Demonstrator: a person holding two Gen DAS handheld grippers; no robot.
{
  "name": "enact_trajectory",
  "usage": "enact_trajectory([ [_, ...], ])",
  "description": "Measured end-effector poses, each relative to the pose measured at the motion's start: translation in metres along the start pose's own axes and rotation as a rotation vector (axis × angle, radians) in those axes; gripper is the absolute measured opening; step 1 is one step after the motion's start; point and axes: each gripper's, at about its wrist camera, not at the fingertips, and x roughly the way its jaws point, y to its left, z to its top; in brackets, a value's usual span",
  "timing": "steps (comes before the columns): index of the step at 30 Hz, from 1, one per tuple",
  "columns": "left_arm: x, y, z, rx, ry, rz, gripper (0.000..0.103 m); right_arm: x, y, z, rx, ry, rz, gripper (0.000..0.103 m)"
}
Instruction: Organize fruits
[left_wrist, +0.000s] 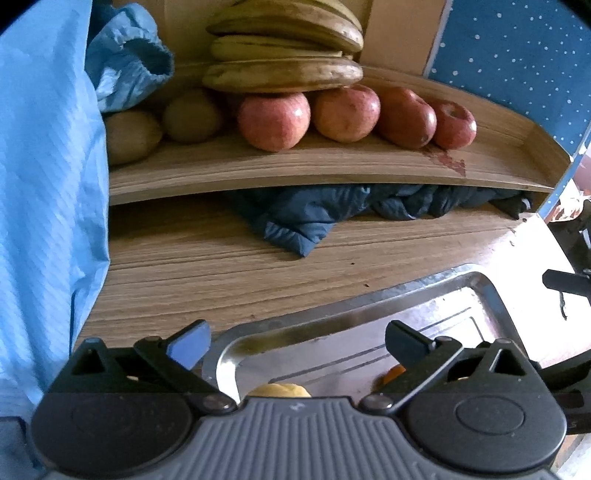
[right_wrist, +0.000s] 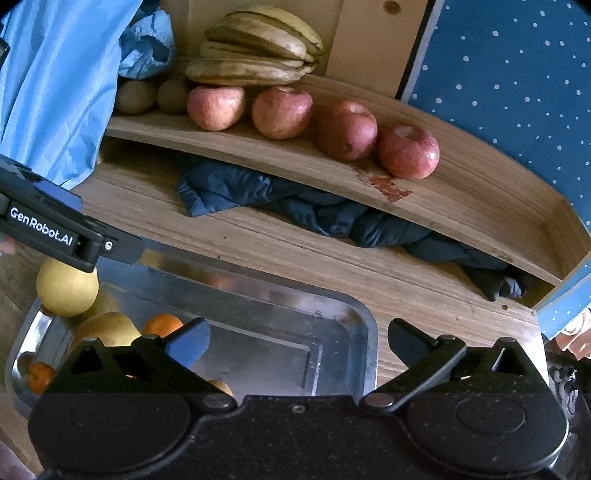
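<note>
A wooden shelf (left_wrist: 332, 166) (right_wrist: 461, 199) holds several red apples (left_wrist: 274, 122) (right_wrist: 282, 112), two kiwis (left_wrist: 192, 116) (right_wrist: 136, 96) and a bunch of browned bananas (left_wrist: 284, 48) (right_wrist: 255, 51) resting on the apples. A steel tray (left_wrist: 369, 306) (right_wrist: 280, 325) lies on the wooden table below. It holds yellow pears (right_wrist: 67, 288) and oranges (right_wrist: 162, 325). My left gripper (left_wrist: 297, 345) is open and empty over the tray's near left corner; it shows at the left of the right wrist view (right_wrist: 55, 225). My right gripper (right_wrist: 297, 345) is open and empty over the tray's right end.
A dark blue quilted cloth (left_wrist: 306, 218) (right_wrist: 332, 214) is bunched under the shelf. A light blue garment (left_wrist: 48, 184) (right_wrist: 62, 81) hangs at the left. A blue dotted panel (left_wrist: 517, 62) (right_wrist: 509, 92) stands at the right.
</note>
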Motion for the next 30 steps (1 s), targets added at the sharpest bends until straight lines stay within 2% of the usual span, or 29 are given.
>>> enact_trajectory([
  [13,0.003,0.002,0.001,-0.003,0.004,0.025,0.103,0.003,-0.008,0.003,0.058,-0.002,-0.039,0.102],
  [30,-0.002,0.005,0.000,-0.024,-0.042,0.071,0.103,-0.004,-0.014,0.002,0.131,-0.031,-0.100,0.102],
])
